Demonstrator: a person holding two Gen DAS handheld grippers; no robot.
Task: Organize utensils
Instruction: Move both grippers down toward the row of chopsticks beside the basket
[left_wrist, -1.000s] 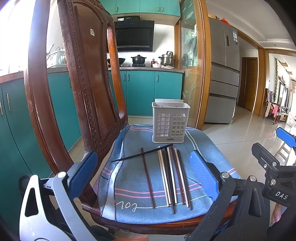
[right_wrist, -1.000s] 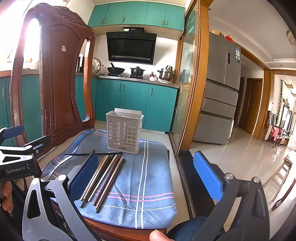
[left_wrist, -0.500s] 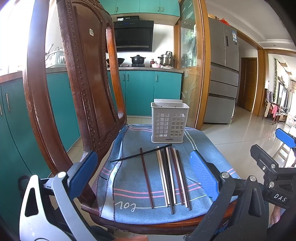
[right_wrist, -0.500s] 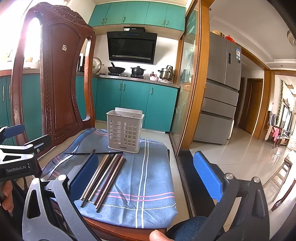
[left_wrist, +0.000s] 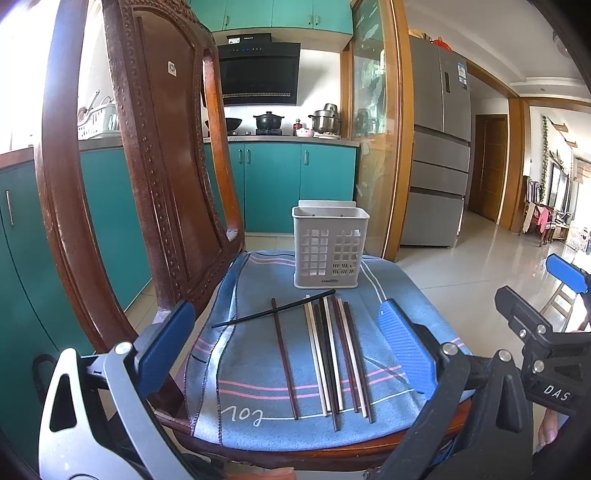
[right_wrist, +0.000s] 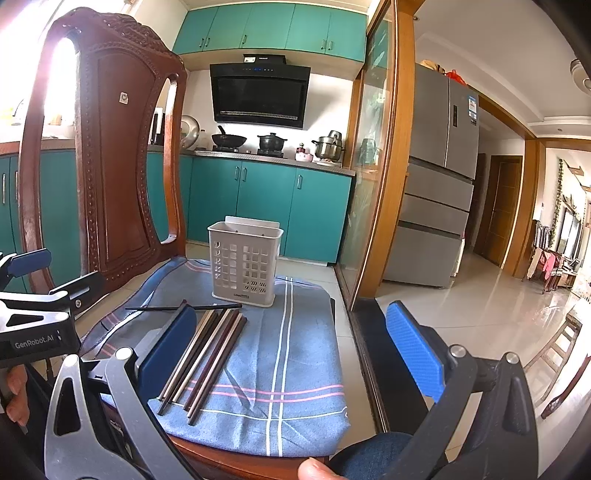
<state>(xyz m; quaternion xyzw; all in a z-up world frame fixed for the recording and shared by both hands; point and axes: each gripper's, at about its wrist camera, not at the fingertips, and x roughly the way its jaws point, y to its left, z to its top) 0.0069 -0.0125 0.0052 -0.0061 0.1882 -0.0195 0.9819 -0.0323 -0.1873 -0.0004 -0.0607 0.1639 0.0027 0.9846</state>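
Several chopsticks (left_wrist: 340, 354) in pale, dark red and black lie side by side on a blue cloth (left_wrist: 258, 369) over a wooden chair seat. One dark red chopstick (left_wrist: 284, 358) lies apart on their left. A black chopstick (left_wrist: 273, 308) lies slanted across their far ends. Behind them stands an empty white perforated holder (left_wrist: 325, 247). My left gripper (left_wrist: 286, 347) hovers open over the near ends, holding nothing. The right wrist view shows the same chopsticks (right_wrist: 207, 354) and holder (right_wrist: 243, 262); my right gripper (right_wrist: 291, 350) is open to the right of the chopsticks.
The carved chair back (left_wrist: 162, 166) rises close on the left. To the right of the seat the cloth ends and the tiled floor (right_wrist: 461, 295) drops away. Teal cabinets (right_wrist: 266, 210), a stove with pots and a fridge (right_wrist: 436, 184) stand behind.
Both cameras have drifted only slightly. The chopsticks and the holder lie as before, and both grippers stay open.
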